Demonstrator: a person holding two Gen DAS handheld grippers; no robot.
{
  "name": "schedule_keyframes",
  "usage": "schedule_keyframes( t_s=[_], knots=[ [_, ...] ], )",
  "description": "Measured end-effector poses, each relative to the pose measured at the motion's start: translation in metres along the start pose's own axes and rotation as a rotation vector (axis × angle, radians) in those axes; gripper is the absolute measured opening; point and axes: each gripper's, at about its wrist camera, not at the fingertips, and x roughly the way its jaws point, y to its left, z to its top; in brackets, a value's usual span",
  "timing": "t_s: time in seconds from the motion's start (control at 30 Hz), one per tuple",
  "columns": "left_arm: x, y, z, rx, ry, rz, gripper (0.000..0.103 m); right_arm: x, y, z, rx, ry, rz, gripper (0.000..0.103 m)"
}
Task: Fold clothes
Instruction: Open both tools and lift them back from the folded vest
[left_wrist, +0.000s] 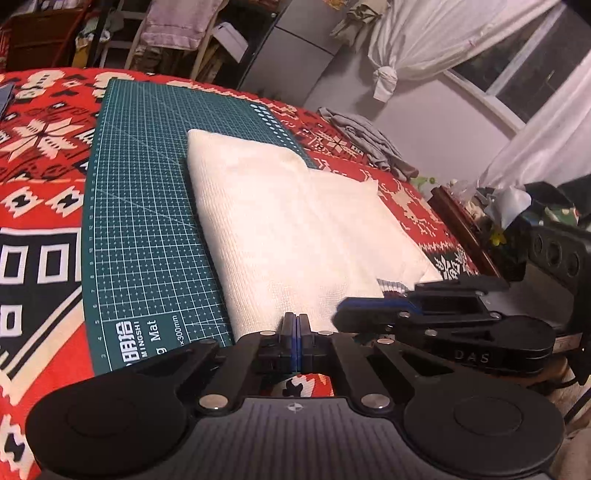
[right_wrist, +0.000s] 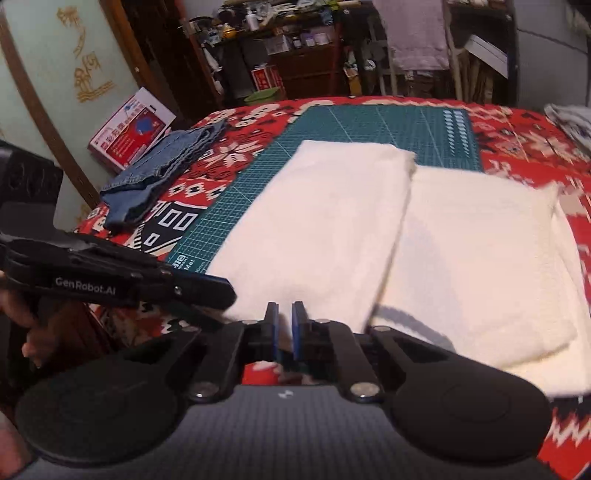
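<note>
We have the white garment (right_wrist: 369, 229) folded lengthwise on the green mat (left_wrist: 140, 206). Our left tool (left_wrist: 297, 325) is pinched together at its near edge, our right tool (right_wrist: 284, 321) slightly parted; cross-folds remain, we judge.

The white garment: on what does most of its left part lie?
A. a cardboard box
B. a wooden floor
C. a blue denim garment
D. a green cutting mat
D: in the right wrist view the white garment lies folded on the green cutting mat, and the denim garment lies apart, to the left.
</note>
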Motion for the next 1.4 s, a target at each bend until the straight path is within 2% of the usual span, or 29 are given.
schedule_keyframes(
  t_s=[0.07, 0.13, 0.17, 0.27, 0.3, 0.33, 0.37, 0.4, 0.43, 0.53, 0.63, 0.73, 0.87, 0.97, 1.0, 1.2, 1.3, 1.4],
  knots=[
    [-0.002, -0.005, -0.001, 0.017, 0.004, 0.011, 0.002, -0.008, -0.001, -0.002, 0.003, -0.004, -0.002, 0.008],
    [-0.004, -0.012, -0.001, 0.033, 0.006, 0.011, 0.004, -0.017, 0.0, -0.002, 0.003, -0.016, -0.006, 0.016],
    [-0.006, -0.016, -0.001, 0.038, 0.001, 0.012, 0.005, -0.022, 0.0, -0.002, 0.004, -0.022, -0.011, 0.017],
    [-0.013, -0.026, 0.001, 0.05, -0.028, 0.024, 0.007, -0.036, 0.002, 0.001, 0.002, -0.046, -0.034, 0.032],
    [-0.015, -0.028, 0.003, 0.046, -0.037, 0.026, 0.015, -0.04, 0.002, 0.003, -0.001, -0.053, -0.043, 0.038],
    [-0.018, -0.03, 0.006, 0.044, -0.047, 0.028, 0.029, -0.044, 0.002, 0.005, -0.003, -0.058, -0.051, 0.044],
    [-0.02, -0.033, 0.009, 0.049, -0.059, 0.039, 0.035, -0.048, 0.002, 0.007, -0.005, -0.062, -0.059, 0.048],
    [-0.023, -0.036, 0.012, 0.057, -0.072, 0.054, 0.04, -0.051, 0.002, 0.009, -0.008, -0.067, -0.067, 0.056],
    [-0.025, -0.039, 0.015, 0.071, -0.086, 0.072, 0.041, -0.055, 0.002, 0.011, -0.014, -0.076, -0.071, 0.068],
    [-0.031, -0.048, 0.021, 0.106, -0.112, 0.141, 0.047, -0.063, 0.003, 0.018, -0.042, -0.095, -0.091, 0.091],
    [-0.036, -0.055, 0.026, 0.145, -0.125, 0.204, 0.058, -0.071, 0.003, 0.025, -0.073, -0.099, -0.106, 0.102],
    [-0.038, -0.061, 0.032, 0.171, -0.116, 0.276, 0.068, -0.074, 0.006, 0.033, -0.104, -0.093, -0.147, 0.102],
    [-0.039, -0.07, 0.036, 0.219, -0.118, 0.384, 0.072, -0.079, 0.011, 0.038, -0.151, -0.115, -0.241, 0.103],
    [-0.039, -0.076, 0.038, 0.246, -0.106, 0.455, 0.083, -0.083, 0.014, 0.042, -0.156, -0.134, -0.243, 0.103],
    [-0.04, -0.077, 0.038, 0.25, -0.113, 0.459, 0.088, -0.084, 0.015, 0.043, -0.153, -0.137, -0.238, 0.103],
    [-0.049, -0.084, 0.037, 0.222, -0.191, 0.468, 0.088, -0.088, 0.021, 0.056, -0.152, -0.11, -0.237, 0.103],
    [-0.052, -0.09, 0.037, 0.237, -0.224, 0.476, 0.093, -0.087, 0.026, 0.062, -0.217, -0.129, -0.307, 0.103],
    [-0.049, -0.094, 0.041, 0.259, -0.24, 0.528, 0.094, -0.08, 0.031, 0.063, -0.27, -0.085, -0.364, 0.103]
  ],
)
